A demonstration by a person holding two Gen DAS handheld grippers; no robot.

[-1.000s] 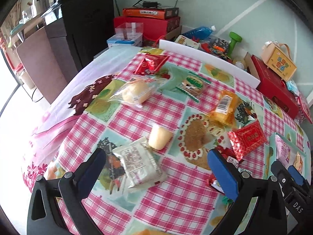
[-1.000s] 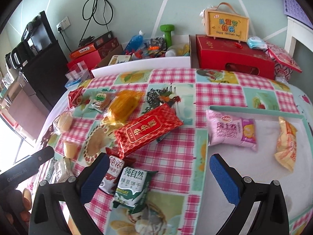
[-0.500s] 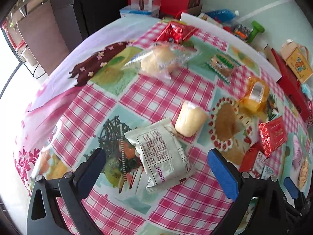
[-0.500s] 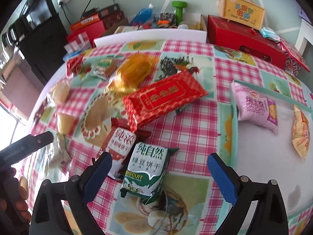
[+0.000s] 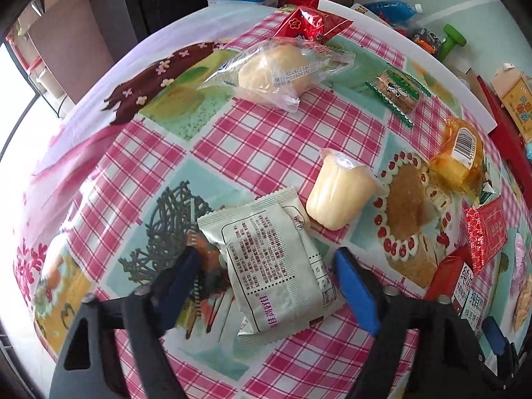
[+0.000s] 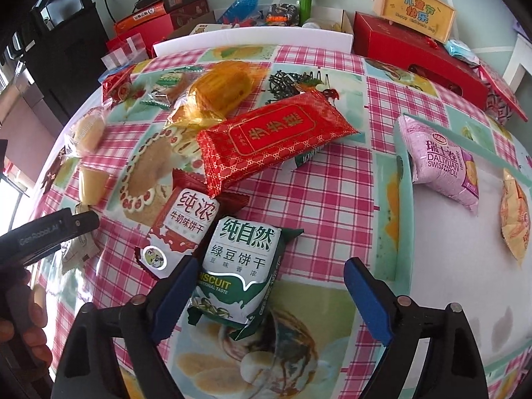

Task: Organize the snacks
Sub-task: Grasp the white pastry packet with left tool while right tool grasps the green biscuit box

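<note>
snacks: tray [image 6: 399, 179] holds pink roll [image 6: 442, 163], orange packet [image 6: 515, 212] | grippers: open, closing, astride packets

We see bare checked cloth [image 5: 282, 139] open toward twelve o'clock of the left gripper [image 5: 266, 286], the pudding cup [image 5: 339, 196] crowding one o'clock.

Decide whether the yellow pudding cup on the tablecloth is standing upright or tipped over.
Tipped over. The pudding cup lies on its side on the checked tablecloth, its sealed lid facing sideways toward the far table edge.
</note>
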